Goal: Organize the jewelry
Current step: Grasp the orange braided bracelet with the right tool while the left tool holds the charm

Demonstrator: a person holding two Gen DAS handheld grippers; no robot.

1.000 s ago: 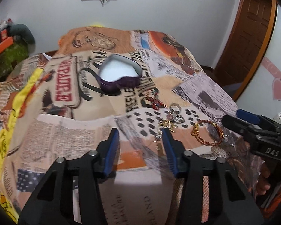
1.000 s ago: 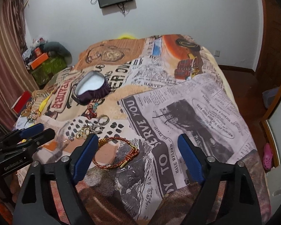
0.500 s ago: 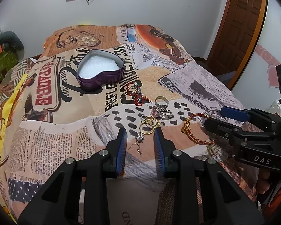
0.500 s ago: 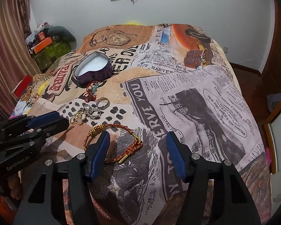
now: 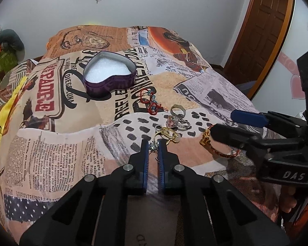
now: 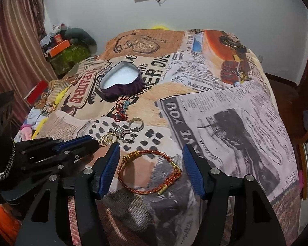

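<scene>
Where blue jaws nearly meet, a small silver flower-shaped pendant (image 5: pixel 154 146).

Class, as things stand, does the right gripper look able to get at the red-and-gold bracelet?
Probably yes: the right gripper is open with the red-and-gold bracelet lying flat on the bedspread between its fingers, nothing covering it.

Newsprint bedspread (image 6: pixel 225 110), wooden door (image 5: pixel 262 26), striped curtain (image 6: pixel 12 47) (left side).
</scene>
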